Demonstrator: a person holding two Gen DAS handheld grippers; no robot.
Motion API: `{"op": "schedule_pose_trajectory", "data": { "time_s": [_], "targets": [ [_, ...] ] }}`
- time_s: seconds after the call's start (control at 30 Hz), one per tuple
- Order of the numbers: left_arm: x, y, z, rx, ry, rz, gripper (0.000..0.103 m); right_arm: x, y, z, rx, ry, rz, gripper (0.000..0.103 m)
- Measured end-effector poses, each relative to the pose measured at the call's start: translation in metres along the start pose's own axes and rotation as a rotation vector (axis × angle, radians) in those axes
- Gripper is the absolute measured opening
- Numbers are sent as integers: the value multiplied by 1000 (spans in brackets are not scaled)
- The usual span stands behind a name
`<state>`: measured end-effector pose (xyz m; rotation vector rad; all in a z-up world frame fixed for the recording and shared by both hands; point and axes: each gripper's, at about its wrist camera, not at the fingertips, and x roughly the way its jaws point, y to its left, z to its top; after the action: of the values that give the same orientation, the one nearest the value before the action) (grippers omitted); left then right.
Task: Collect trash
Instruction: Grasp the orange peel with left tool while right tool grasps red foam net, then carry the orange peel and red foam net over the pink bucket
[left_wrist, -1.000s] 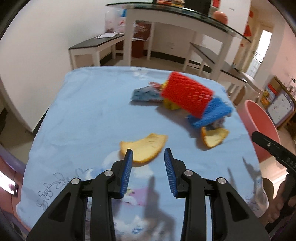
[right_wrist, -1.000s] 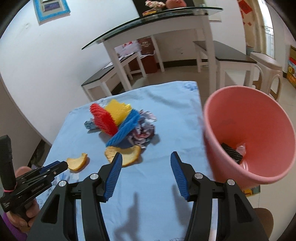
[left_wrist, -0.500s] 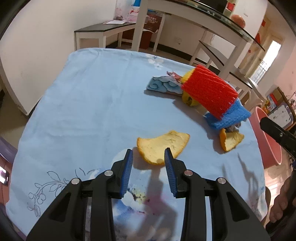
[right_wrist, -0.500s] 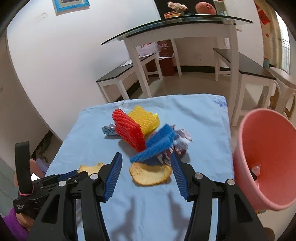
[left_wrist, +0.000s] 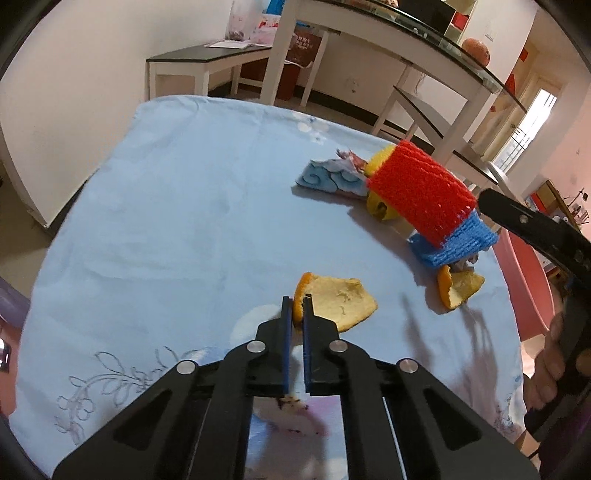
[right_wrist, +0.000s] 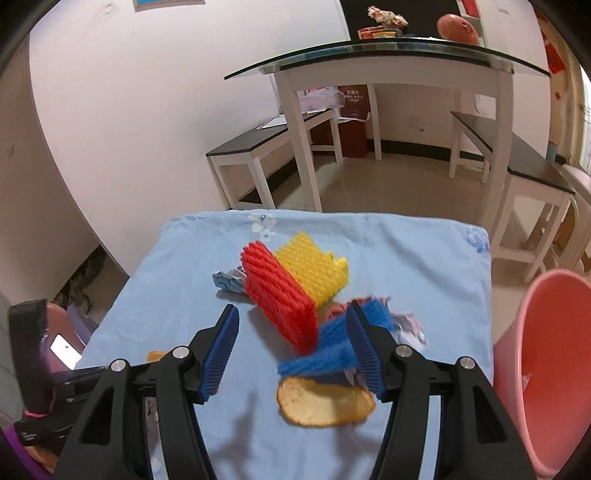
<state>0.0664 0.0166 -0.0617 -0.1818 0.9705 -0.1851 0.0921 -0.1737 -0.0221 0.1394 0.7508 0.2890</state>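
Pinching the light, limp orange peel (left_wrist: 338, 302) by its nine-o'clock edge, the left gripper (left_wrist: 297, 314) should hold gently, while the right gripper (right_wrist: 291, 343) hangs spread.

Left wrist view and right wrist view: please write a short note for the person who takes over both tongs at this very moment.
Left tongs: shut on the edge of the nearer curled orange peel piece, which lies on the light blue tablecloth.
Right tongs: open, empty, above the second orange peel piece.
Pile beyond: red foam net, yellow foam net, blue foam net, crumpled wrappers.
Pink plastic bin stands at the table's right.
Left: everything on the cloth must go into the bin.
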Motion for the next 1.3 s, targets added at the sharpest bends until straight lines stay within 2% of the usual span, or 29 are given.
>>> {"op": "schedule_pose_trajectory", "data": {
  "time_s": [0.17,0.27,0.33,0.37,0.67,0.87,1.07,1.3],
  "targets": [
    [-4,7,0,-17,-8,8,4,18,6,6,-27,11,-25,57],
    [-7,9,-1,-25,-12,9,4,28,5,5,-12,47,-21,37],
    [-8,10,-1,-26,-16,9,4,31,3,1,7,69,-11,14],
    [-9,9,-2,-26,-18,9,4,31,1,-1,18,78,-3,11],
    [-23,6,2,-19,-58,0,4,-2,-5,-5,95,35,75,9],
    [-38,-6,6,3,-93,-8,4,-30,-4,-10,105,-2,89,9],
    [-49,-25,8,38,-116,-21,4,-52,-11,-18,126,-24,68,9],
    [-56,-56,13,102,-139,-57,4,-82,-32,-27,163,-65,5,9]
  ]
}}
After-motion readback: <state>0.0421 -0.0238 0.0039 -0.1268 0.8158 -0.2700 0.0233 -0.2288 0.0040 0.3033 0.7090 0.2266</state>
